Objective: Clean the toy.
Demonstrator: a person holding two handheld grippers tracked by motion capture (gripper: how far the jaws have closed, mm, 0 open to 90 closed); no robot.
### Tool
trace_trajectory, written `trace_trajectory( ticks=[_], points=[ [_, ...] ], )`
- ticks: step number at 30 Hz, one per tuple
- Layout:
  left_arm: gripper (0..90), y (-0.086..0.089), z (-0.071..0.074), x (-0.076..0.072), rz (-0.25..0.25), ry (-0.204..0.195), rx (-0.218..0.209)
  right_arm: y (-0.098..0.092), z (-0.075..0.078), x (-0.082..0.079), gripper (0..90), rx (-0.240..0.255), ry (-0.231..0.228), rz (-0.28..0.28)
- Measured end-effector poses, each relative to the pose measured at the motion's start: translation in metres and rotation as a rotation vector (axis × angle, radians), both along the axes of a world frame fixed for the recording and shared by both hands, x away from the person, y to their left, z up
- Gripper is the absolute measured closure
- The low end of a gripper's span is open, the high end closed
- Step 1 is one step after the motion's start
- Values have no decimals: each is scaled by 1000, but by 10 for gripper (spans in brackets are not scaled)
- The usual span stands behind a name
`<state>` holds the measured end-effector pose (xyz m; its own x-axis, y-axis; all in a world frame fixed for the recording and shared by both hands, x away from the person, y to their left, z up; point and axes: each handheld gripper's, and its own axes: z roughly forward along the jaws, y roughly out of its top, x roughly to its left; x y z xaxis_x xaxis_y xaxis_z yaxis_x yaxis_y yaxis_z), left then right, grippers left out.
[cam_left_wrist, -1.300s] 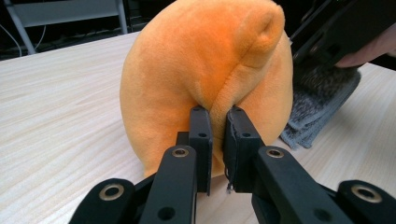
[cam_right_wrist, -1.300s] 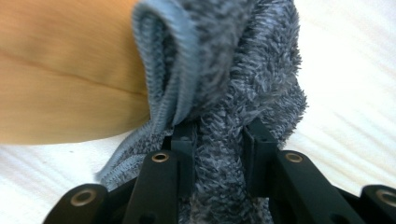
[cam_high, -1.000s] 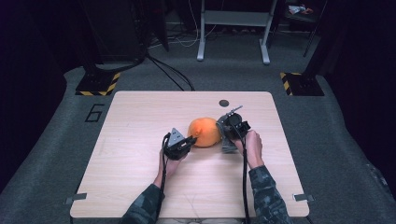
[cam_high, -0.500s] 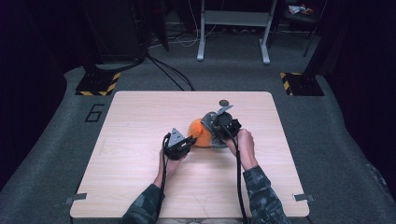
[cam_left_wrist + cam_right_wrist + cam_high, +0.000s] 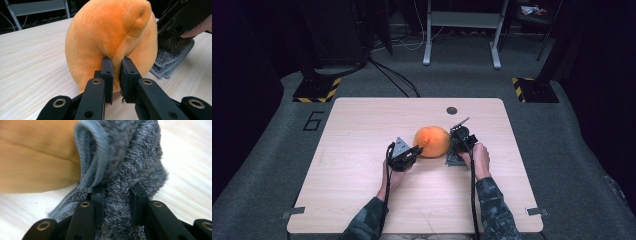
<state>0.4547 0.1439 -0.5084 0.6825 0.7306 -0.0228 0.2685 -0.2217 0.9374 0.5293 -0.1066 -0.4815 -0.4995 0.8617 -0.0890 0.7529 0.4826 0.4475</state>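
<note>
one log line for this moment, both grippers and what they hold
left gripper: shut on orange plush | right gripper: shut on grey cloth | cloth beside plush | table

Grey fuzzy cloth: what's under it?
The grey fuzzy cloth, clamped by the right gripper, lies on the pale wooden table beside the orange plush toy. Anything beneath its folds is covered.

Lighting, high view: I see the desk (image 5: 362, 150) evenly lit from overhead, with only short, soft shadows; the floor and room around it fall off to near black. Image soft, low detail. Left gripper view: bright, sharp, no glare on the orange plush (image 5: 110, 37). Right gripper view: the plush smears into streaks; the grey cloth (image 5: 130, 165) blurs at close range.
</note>
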Motion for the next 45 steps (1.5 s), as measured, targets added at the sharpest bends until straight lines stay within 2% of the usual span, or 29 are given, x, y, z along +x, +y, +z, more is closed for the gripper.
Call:
trace_trajectory(
  ticks=[2, 4, 8, 9, 11, 12, 13, 14, 15, 16, 17, 18, 19, 21, 23, 28, 30, 31, 33, 34, 36, 37, 42, 45],
  points=[
    [821, 1, 1, 0, -3, 3, 2, 0, 1, -1, 697, 6, 3, -10],
    [820, 2, 1, 0, -2, 3, -1, -3, 12, -7, 699, 3, -16, -5],
    [819, 0, 1, 0, 1, -8, -4, -6, 41, -24, 699, 27, -106, 3],
    [819, 0, 1, 0, 1, -8, -4, -6, 41, -24, 699, 27, -106, 3],
    [818, 0, 1, 0, 0, -9, -6, 0, 60, -37, 699, 45, -169, 44],
    [813, 0, 1, 0, 2, -7, -7, 10, 72, -45, 700, 87, -192, 82],
    [813, 1, 1, 0, -2, -4, 2, 10, 72, -45, 700, 87, -192, 82],
    [808, 1, 1, -1, 1, -4, -5, 15, 75, -47, 700, 85, -193, 106],
    [771, 2, 2, 0, 10, -12, 0, 26, 73, -44, 702, 45, -190, 147],
    [742, 2, 2, 0, 10, -12, 0, 26, 73, -44, 702, 45, -190, 147],
    [742, 2, 2, -1, 17, -18, -9, 30, 69, -40, 702, 27, -185, 135],
    [665, 2, 2, -1, 20, -24, -8, 34, 64, -35, 703, 20, -161, 104],
    [638, 3, 4, -1, 39, -37, -11, 32, 61, -29, 703, 26, -176, 114],
    [614, 3, 4, -1, 45, -33, -1, 31, 61, -27, 704, 31, -173, 106],
    [542, 2, 3, 0, 55, -28, 8, 29, 60, -20, 703, 14, -173, 93],
    [485, -1, 1, 5, 106, -33, 75, 27, 58, -16, 703, 14, -157, 73],
    [467, -3, 1, 10, 107, -7, 92, 25, 56, -13, 703, 14, -157, 67],
    [474, -5, -1, 14, 100, 22, 87, 24, 54, -12, 704, 22, -148, 64],
    [535, -6, -2, 15, 100, 19, 88, 24, 54, -13, 704, 23, -143, 59],
    [535, -6, -2, 15, 98, 16, 100, 24, 53, -13, 704, 23, -145, 62],
    [628, -7, -2, 14, 94, 13, 102, 24, 53, -14, 703, 28, -147, 62],
    [722, -7, -2, 14, 91, 11, 104, 23, 54, -15, 703, 26, -148, 59],
    [811, -7, 2, 10, 59, -10, 101, 18, 56, -18, 703, 22, -166, 59],
    [819, -9, 5, 7, 42, -24, 101, 15, 58, -20, 703, 24, -161, 46]
  ],
)
